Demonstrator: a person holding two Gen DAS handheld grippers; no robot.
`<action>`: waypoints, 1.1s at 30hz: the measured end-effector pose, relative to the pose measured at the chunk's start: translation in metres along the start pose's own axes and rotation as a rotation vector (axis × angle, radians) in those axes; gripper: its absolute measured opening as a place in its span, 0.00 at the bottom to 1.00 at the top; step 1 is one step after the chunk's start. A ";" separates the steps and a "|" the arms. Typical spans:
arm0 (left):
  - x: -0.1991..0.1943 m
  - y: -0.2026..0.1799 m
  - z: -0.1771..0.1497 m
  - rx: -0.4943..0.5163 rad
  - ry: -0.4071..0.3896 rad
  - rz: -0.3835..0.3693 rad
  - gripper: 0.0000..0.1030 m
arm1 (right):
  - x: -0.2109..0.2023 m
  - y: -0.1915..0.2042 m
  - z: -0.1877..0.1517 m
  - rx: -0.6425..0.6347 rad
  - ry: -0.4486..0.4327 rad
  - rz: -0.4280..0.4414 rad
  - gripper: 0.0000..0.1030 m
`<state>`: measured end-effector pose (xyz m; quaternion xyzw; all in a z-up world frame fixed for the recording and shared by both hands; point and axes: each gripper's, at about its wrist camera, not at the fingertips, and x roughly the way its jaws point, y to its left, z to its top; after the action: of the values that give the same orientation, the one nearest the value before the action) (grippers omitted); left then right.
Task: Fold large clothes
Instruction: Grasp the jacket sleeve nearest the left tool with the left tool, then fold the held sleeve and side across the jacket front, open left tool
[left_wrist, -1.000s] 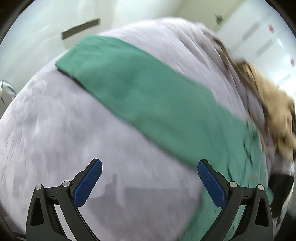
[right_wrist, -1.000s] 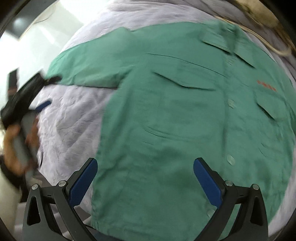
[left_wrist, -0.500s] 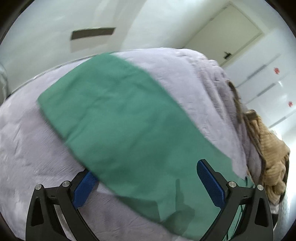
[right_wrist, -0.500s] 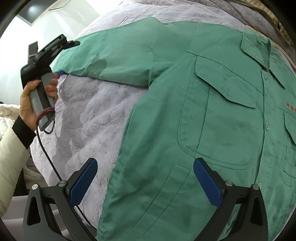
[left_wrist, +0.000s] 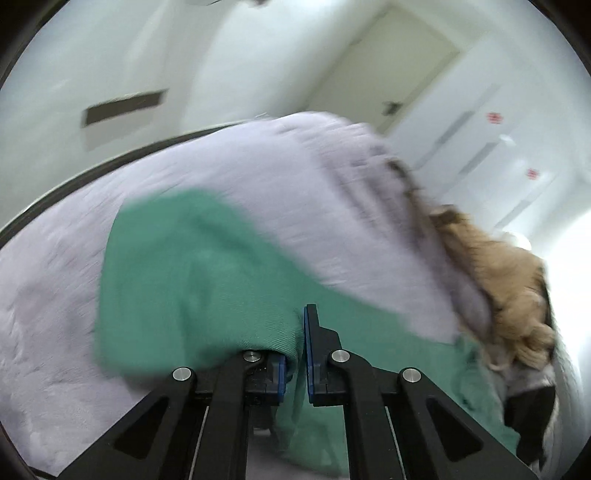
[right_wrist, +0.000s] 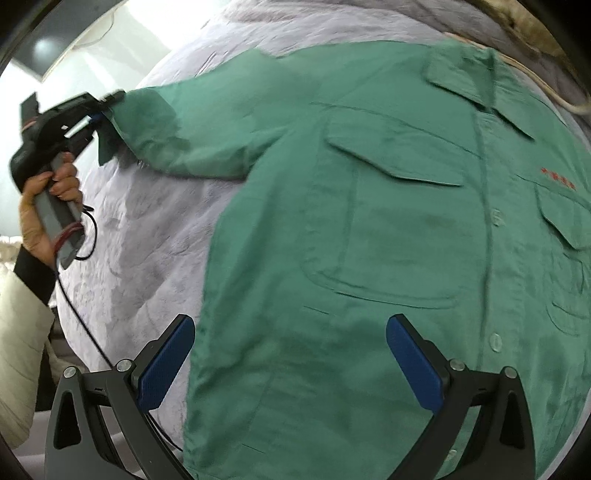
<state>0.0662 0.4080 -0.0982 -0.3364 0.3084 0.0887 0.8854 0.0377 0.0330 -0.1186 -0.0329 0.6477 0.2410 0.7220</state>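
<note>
Red chest mark on green shirt (right_wrist: 369, 221) — unreadable (blurred).

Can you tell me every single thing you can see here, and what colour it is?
shirt: one, green, spread button-side up on the blanket
sleeve: one, green, its end pinched in the left gripper
blanket: one, pale lilac, under the shirt
fuzzy cloth: one, tan, at the blanket's far edge; what it is, I cannot tell
door: one, cream, in the white wall behind
left gripper: black with blue pads, shut on the sleeve
right gripper: black with blue pads, open above the shirt's lower part
hand: one, holding the left gripper's grey handle, cream cuff below
</note>
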 end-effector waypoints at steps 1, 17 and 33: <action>-0.002 -0.012 0.001 0.022 -0.003 -0.026 0.09 | -0.004 -0.008 -0.002 0.019 -0.014 0.001 1.00; 0.077 -0.348 -0.170 0.549 0.322 -0.384 0.09 | -0.060 -0.208 -0.038 0.433 -0.149 -0.024 1.00; 0.053 -0.288 -0.236 0.698 0.411 0.012 0.88 | -0.065 -0.226 0.026 0.213 -0.204 -0.135 1.00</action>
<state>0.0981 0.0332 -0.1118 -0.0244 0.4926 -0.0851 0.8657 0.1471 -0.1764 -0.1123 0.0249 0.5893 0.1239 0.7980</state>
